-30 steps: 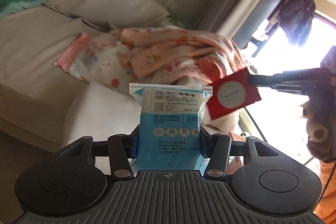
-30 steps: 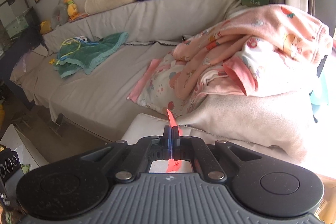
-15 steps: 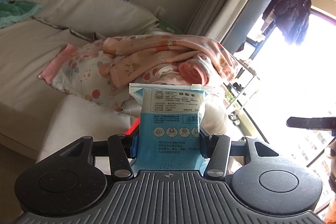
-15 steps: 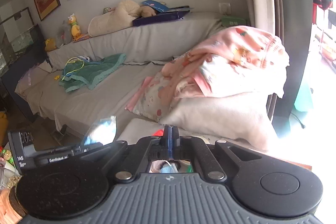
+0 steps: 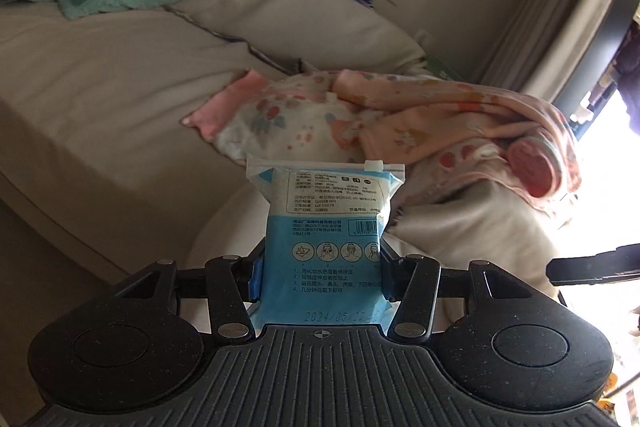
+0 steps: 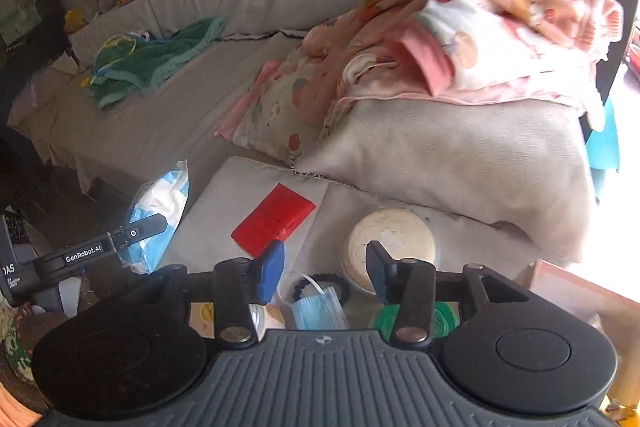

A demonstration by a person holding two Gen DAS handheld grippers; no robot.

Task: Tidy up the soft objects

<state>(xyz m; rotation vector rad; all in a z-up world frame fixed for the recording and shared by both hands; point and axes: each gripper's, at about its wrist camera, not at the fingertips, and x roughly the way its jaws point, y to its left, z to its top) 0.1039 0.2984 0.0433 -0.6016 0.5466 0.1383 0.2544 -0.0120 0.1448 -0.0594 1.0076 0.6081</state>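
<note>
My left gripper (image 5: pixel 320 267) is shut on a blue and white soft pack (image 5: pixel 326 227), which stands upright between its fingers above the sofa's front edge. The right wrist view shows this pack (image 6: pixel 164 195) at the left, clamped in the left gripper (image 6: pixel 132 233). My right gripper (image 6: pixel 326 267) has its jaws opening, and nothing is between them. A flat red packet (image 6: pixel 274 219) lies on the grey cushion (image 6: pixel 224 195) just beyond the right gripper's blue left pad (image 6: pixel 270 267). One right finger (image 5: pixel 592 263) shows at the right edge of the left wrist view.
A pink patterned blanket (image 6: pixel 460 27) is heaped on a grey pillow (image 6: pixel 460 163). A green towel (image 6: pixel 152 63) lies further along the sofa. Under the right gripper sit a cream round lid (image 6: pixel 390 247), a blue face mask (image 6: pixel 318 311) and a green object (image 6: pixel 444 319).
The right gripper held the red packet a second ago. Its jaws have since parted and the packet lies on the cushion. Both views have dipped lower toward the sofa; the left still holds the pack.
</note>
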